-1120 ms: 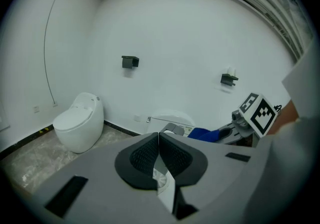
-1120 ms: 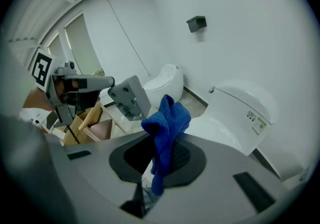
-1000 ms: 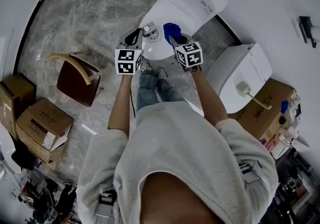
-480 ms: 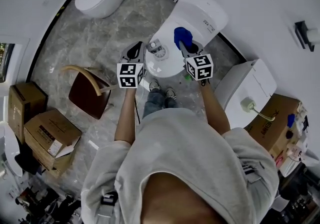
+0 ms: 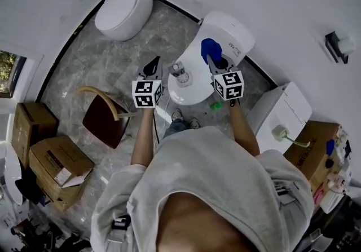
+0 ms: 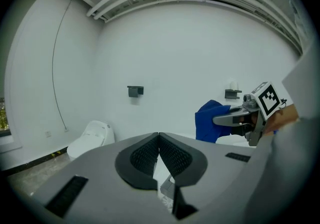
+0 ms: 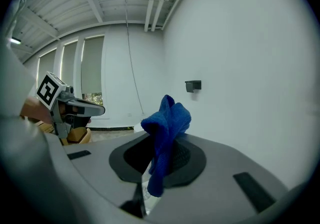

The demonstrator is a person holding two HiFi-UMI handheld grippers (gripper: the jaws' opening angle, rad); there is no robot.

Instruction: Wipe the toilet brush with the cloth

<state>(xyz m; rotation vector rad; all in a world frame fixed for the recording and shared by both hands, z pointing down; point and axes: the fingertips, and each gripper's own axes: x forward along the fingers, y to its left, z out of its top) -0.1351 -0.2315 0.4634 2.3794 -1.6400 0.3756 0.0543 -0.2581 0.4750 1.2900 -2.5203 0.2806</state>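
Head view: the left tool (image 5: pixel 153 63) and right tool (image 5: pixel 213 61) hover over a toilet (image 5: pixel 228 25); what seems the brush (image 5: pixel 180 72) stands on it between them

Left gripper view: jaws closed, empty

Right gripper view: jaws pinch the cloth (image 7: pixel 167 128)

Wiping looks unstarted; next, the left tool likely must open and take the brush

Clear: grey marble floor (image 5: pixel 107 48) left of left tongs (image 5: pixel 153 66).
Blocking: white toilet (image 5: pixel 228 28) ahead, small round grey object (image 5: pixel 181 74) on it between left tongs and right tongs (image 5: pixel 213 62); bunched blue cloth (image 5: pixel 210 49) filling right tongs' gap; brown curved-back chair (image 5: pixel 104 121) lower left; white boxy unit (image 5: pixel 282 113) right.
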